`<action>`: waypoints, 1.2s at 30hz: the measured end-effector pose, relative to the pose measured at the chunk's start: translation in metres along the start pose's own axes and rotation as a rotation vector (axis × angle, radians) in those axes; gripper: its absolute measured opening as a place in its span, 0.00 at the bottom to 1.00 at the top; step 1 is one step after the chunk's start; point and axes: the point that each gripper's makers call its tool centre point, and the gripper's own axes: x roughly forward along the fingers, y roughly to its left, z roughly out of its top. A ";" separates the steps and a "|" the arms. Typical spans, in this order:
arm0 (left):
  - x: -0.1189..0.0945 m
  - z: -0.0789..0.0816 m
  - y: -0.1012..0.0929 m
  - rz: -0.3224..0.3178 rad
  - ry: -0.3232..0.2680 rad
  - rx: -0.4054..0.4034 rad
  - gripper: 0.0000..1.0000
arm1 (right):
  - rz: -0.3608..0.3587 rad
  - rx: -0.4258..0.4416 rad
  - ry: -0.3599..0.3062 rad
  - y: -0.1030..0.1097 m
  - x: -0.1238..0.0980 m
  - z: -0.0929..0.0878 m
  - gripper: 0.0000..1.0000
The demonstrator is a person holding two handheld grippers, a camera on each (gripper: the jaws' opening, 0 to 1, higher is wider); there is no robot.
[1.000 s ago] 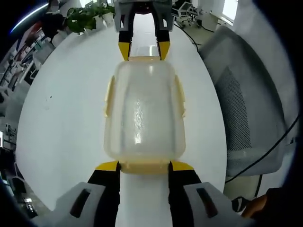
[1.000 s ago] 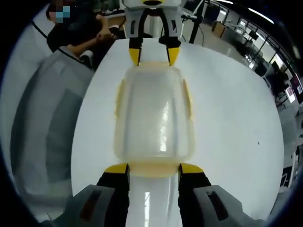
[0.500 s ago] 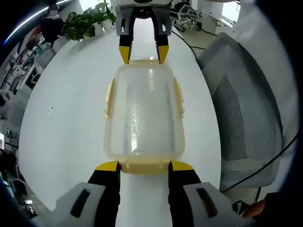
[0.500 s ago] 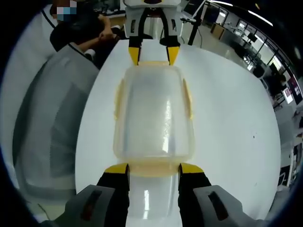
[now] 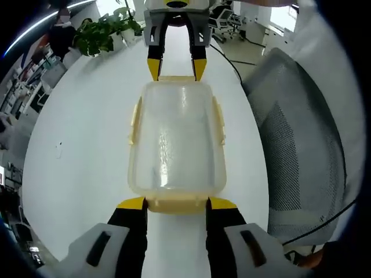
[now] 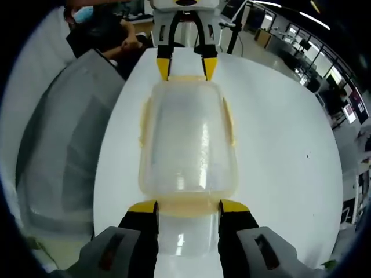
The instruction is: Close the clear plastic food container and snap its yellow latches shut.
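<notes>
Left gripper view: container (image 5: 177, 139) lay on white counter (image 5: 81, 145), lid on.
Left claw (image 5: 177, 204): jaws apart, tips against near end latch (image 5: 177, 204).
Right claw (image 5: 175, 68): at far end, jaws apart, tips flanking far latch.
Right gripper view: same container (image 6: 186, 139), right claw (image 6: 187, 207) spread at near latch (image 6: 187, 207).
Side latches (image 5: 134, 119): flat against walls.
Beside counter: grey mesh chair (image 5: 295, 139).

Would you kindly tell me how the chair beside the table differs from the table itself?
The chair is grey with a mesh back; the table is white and smooth. The table bears the clear container; the chair bears nothing that shows. Both stand beside each other.
</notes>
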 end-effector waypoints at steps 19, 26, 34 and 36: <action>0.015 0.039 0.006 -0.015 -0.034 0.023 0.38 | 0.006 0.025 0.010 -0.001 -0.017 -0.037 0.38; 0.022 0.051 0.009 -0.026 -0.040 0.032 0.38 | 0.010 0.039 0.020 -0.002 -0.022 -0.050 0.38; 0.029 0.063 0.007 -0.035 -0.050 0.033 0.38 | 0.023 0.048 0.034 0.000 -0.026 -0.063 0.38; 0.031 0.066 0.006 -0.038 -0.054 0.031 0.38 | 0.025 0.048 0.036 0.001 -0.027 -0.067 0.38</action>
